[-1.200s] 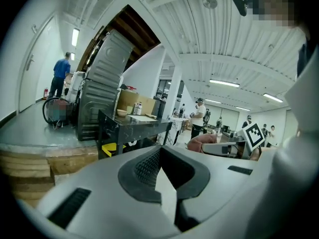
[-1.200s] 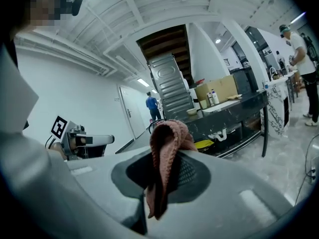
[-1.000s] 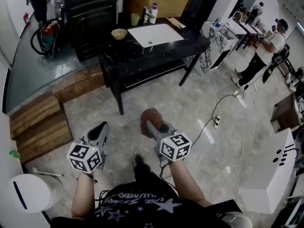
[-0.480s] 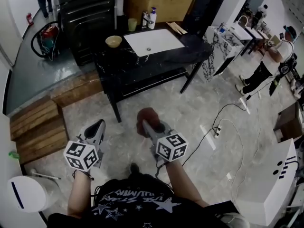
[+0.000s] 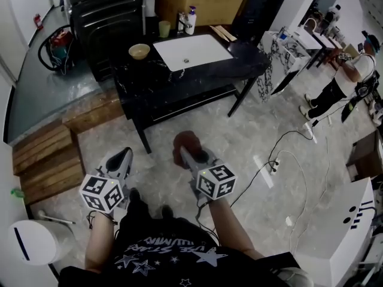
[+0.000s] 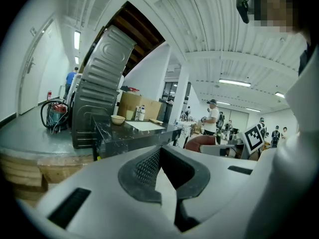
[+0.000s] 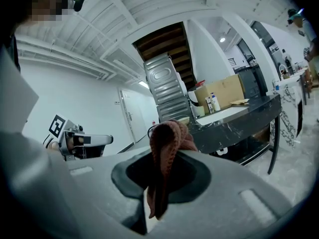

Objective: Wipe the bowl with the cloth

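- Your right gripper (image 5: 185, 156) is clamped on the cloth (image 5: 189, 141) — it bunches above the jaws.
- Your left gripper (image 5: 122, 159) is closed, empty.
- The bowl (image 5: 139, 51) sits on the table (image 5: 179, 82), well apart from both.

cloth (image 5: 186, 143): showing rust-brown, ribbed weave
bowl (image 5: 139, 51): appearing pale tan
counter (image 5: 197, 72): showing black with white veins

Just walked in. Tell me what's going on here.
A person holds a pair of tongs in each hand, facing a black table some way off. The right tongs are shut on a reddish-brown cloth. The left tongs are shut and empty. The bowl sits untouched at the table's left end, beside a white sink. Wiping has not begun.
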